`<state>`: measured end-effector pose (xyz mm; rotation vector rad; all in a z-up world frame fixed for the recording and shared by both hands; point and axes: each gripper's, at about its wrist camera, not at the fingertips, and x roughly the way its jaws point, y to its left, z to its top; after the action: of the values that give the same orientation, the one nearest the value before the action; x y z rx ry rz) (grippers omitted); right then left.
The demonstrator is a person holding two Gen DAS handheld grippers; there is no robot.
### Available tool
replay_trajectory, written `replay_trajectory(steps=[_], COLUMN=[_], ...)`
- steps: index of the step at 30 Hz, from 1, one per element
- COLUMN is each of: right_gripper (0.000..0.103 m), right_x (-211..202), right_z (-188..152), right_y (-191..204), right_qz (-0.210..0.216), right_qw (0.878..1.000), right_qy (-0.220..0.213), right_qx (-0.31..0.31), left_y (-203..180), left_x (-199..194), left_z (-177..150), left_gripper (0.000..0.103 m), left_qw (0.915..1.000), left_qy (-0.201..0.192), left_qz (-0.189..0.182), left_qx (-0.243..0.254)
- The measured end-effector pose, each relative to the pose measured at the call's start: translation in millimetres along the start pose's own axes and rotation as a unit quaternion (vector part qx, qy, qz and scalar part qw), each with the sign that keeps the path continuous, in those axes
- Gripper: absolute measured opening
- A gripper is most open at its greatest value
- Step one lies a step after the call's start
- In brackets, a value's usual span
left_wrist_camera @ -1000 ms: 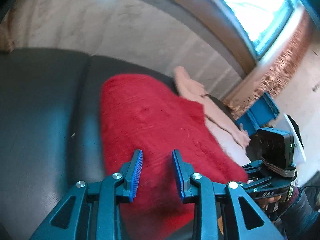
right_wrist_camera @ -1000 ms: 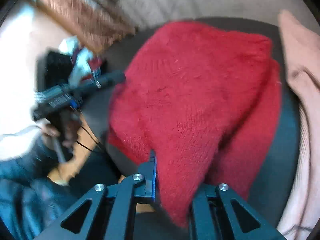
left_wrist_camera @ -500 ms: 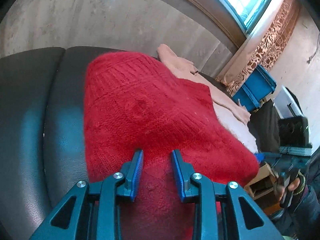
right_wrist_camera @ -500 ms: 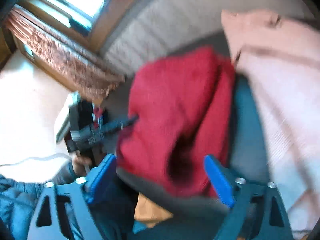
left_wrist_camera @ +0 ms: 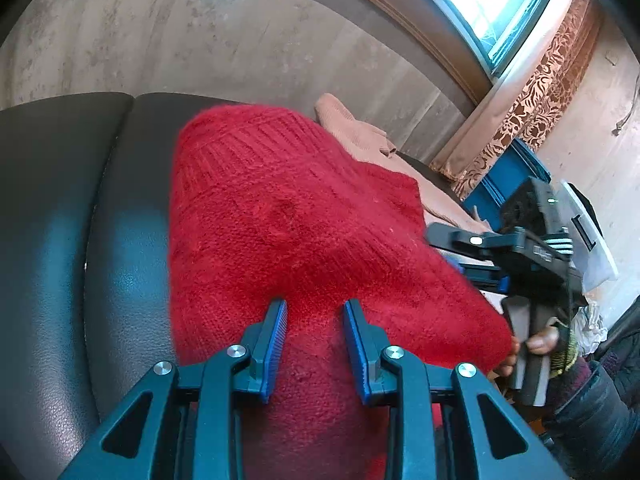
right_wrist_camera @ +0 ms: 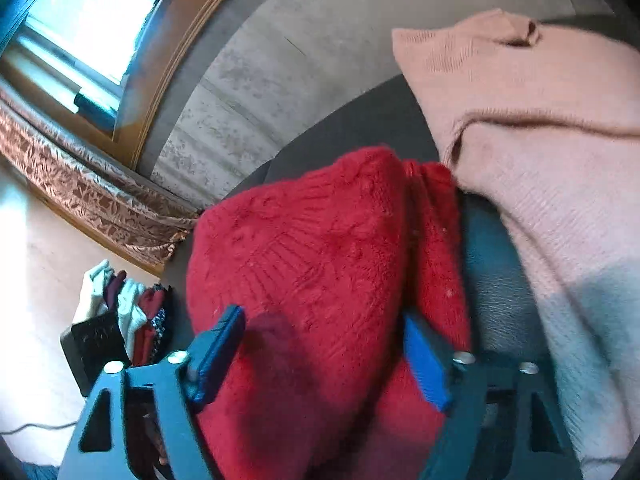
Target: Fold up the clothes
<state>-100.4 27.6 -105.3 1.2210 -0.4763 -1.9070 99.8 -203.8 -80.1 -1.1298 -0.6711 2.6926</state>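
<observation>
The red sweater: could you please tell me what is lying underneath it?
The red sweater lies on the dark leather seat, and its far edge overlaps the pink sweater. Whatever lies beneath its middle is covered and cannot be seen.

No text, label, brand or number can be read in either view. The only candidate is a small pale marking on the black body of the right gripper (left_wrist_camera: 472,256), at about three o'clock in the left wrist view, and it is too small and blurred to make out.
</observation>
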Motion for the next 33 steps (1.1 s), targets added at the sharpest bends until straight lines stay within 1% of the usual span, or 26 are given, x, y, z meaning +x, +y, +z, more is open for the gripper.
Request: replay_trajectory(steps=[1,2,6,7,8,9,10,11,12,13,14,15,18,19,20,22,23,24,25,26,27,28,30,31,32,33], right_gripper=[0.037,0.025,0.024,0.023,0.017,0.013,0.012,0.011,0.011,0.011,0.011,0.011,0.011,0.01,0.009,0.009,0.009,0.009,0.009,0.009,0.01,0.012,0.02,0.038,0.046,0.046], right_x=[1.5,3.7,19.9,20.4,19.0,11.1,0.3,-18.5,-31.5,-41.7,-43.0,-37.8,-2.1,4.8,3.0,-3.3,-3.9,-4.7,-6.5,-8.3,-10.5,-14.5,-23.2,-28.0,-34.7,-41.4], right_z=[1.1,2.1,6.8,10.0,13.6,19.0,25.0,31.9,35.6,38.3,39.1,37.9,20.5,14.1,11.7,12.5,11.1,10.3,11.3,12.2,13.3,15.3,19.0,20.4,20.3,20.2], right_y=[-0.6,-0.8,5.1,10.8,18.3,31.9,47.2,66.1,76.4,82.9,80.0,70.2,25.3,12.9,3.9,-9.0,-11.6,-13.4,-16.7,-20.0,-23.2,-24.2,-13.4,-7.2,1.7,10.6], right_qz=[0.0,-0.003,-0.043,-0.057,-0.07,-0.082,-0.093,-0.098,-0.108,-0.132,-0.16,-0.176,-0.225,-0.221,-0.204,-0.17,-0.16,-0.152,-0.142,-0.132,-0.122,-0.122,-0.148,-0.158,-0.161,-0.164], right_qw=[1.0,1.0,0.998,0.997,0.996,0.994,0.992,0.988,0.985,0.978,0.973,0.972,0.967,0.969,0.975,0.984,0.986,0.987,0.989,0.99,0.992,0.992,0.987,0.985,0.983,0.98], right_qy=[-0.003,-0.003,0.034,0.04,0.044,0.035,0.022,-0.008,-0.03,-0.049,-0.052,-0.042,0.016,0.018,0.002,-0.019,-0.023,-0.024,-0.024,-0.023,-0.022,-0.019,-0.015,-0.014,-0.018,-0.021], right_qx=[0.005,0.008,-0.01,-0.021,-0.034,-0.058,-0.085,-0.115,-0.134,-0.152,-0.158,-0.15,-0.121,-0.106,-0.09,-0.049,-0.043,-0.044,-0.039,-0.035,-0.031,-0.031,-0.058,-0.073,-0.091,-0.109], left_y=[-0.2,0.1,-3.5,-4.8,-5.8,-6.2,-7.0,-8.2,-10.6,-14.4,-18.5,-22.0,-32.5,-35.5,-38.6,-43.6,-45.8,-47.8,-47.7,-46.1,-43.2,-39.4,-31.8,-29.9,-30.7,-32.2], left_x=[0.6,0.8,-1.1,-3.0,-6.4,-11.3,-17.0,-23.2,-27.9,-30.0,-30.8,-30.5,-24.0,-21.9,-19.9,-15.8,-10.7,-3.7,1.8,6.1,6.0,2.8,-3.6,-8.0,-11.7,-14.4], left_z=[0.3,0.6,1.0,0.8,1.1,1.6,1.4,0.9,-0.3,-2.4,-5.0,-7.4,-17.0,-20.4,-23.9,-31.5,-35.9,-40.7,-44.4,-47.4,-46.6,-43.2,-36.6,-34.7,-34.9,-35.7], left_gripper=[0.029,0.029,0.029,0.029,0.029,0.029,0.029,0.031,0.031,0.031,0.031,0.032,0.032,0.032,0.032,0.032,0.032,0.031,0.031,0.031,0.03,0.028,0.024,0.024,0.024,0.025], left_qw=[1.0,1.0,0.9999,0.9998,0.9998,0.9997,0.9993,0.9987,0.9979,0.9972,0.9963,0.9956,0.9942,0.9937,0.993,0.9908,0.9897,0.9879,0.9867,0.9863,0.9869,0.9882,0.99,0.99,0.9892,0.9882], left_qy=[-0.001,-0.001,-0.007,-0.007,-0.01,-0.016,-0.021,-0.025,-0.027,-0.026,-0.024,-0.021,-0.002,0.004,0.011,0.026,0.041,0.062,0.073,0.077,0.079,0.08,0.083,0.081,0.078,0.077], left_qz=[0.0,-0.001,0.002,0.003,-0.001,-0.011,-0.027,-0.043,-0.056,-0.064,-0.071,-0.075,-0.075,-0.075,-0.075,-0.086,-0.08,-0.066,-0.055,-0.048,-0.048,-0.054,-0.067,-0.075,-0.084,-0.092], left_qx=[0.0,0.0,0.014,0.018,0.019,0.015,0.013,0.013,0.019,0.03,0.042,0.051,0.077,0.084,0.091,0.101,0.112,0.126,0.135,0.138,0.132,0.119,0.093,0.088,0.091,0.094])
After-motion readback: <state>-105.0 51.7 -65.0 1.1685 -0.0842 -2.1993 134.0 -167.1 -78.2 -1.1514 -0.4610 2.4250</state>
